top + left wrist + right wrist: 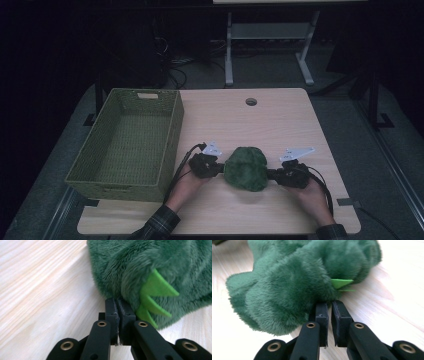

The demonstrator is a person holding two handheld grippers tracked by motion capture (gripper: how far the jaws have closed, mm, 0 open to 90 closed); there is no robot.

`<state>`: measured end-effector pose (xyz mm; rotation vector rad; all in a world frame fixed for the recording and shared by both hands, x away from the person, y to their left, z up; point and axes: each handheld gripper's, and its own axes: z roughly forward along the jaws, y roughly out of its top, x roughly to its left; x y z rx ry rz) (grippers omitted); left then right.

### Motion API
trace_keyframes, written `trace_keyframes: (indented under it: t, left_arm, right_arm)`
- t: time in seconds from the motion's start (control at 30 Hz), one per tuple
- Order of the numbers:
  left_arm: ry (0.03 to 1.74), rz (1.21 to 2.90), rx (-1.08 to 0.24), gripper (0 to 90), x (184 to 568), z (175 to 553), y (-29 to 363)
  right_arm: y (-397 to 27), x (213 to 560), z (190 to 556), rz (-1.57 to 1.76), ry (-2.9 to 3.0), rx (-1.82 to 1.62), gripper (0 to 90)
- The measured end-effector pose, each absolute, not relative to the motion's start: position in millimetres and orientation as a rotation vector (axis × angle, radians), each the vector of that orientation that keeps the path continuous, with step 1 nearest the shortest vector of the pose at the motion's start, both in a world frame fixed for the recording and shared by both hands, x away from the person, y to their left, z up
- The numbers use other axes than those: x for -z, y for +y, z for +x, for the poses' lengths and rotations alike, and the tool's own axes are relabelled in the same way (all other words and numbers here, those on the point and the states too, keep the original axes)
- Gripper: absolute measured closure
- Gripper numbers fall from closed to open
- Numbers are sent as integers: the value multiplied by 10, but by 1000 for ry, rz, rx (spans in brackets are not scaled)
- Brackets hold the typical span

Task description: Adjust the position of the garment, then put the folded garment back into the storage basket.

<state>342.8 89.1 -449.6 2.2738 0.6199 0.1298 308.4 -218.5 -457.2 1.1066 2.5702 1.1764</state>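
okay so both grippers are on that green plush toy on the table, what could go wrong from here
The left gripper and right gripper each pinch only a thin edge of fur on the green plush toy, so either hold may slip on lifting. The toy could sag and catch the rim of the wicker basket beside it.

A green woven basket point(125, 145) sits on the left part of the light wood surface point(280, 125), overhanging its left edge. A round hole point(251, 101) lies near the far edge. Beyond stands a white frame point(267, 45) on the floor, with cables point(175, 70) beside it.
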Motion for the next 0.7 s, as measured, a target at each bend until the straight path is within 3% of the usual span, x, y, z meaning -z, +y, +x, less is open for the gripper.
trace_keyframes:
  t: [0.07,0.33,0.43,0.7]
  left_arm:
    - [611,2279,-136,843,4450,3417,938]
    - [607,2288,-152,647,4227,3327,1046]
    - [578,2299,-153,562,4110,3292,1067]
    - [422,2336,-118,336,3874,3281,932]
  right_arm:
    - [-2239,4560,3075,1112,2553,-1180,766]
    - [-2558,4655,3040,1253,2421,-1095,340]
    - [-2654,4729,3030,1281,2380,-1041,250]
    - [-2681,4827,3015,1214,2316,-1011,118]
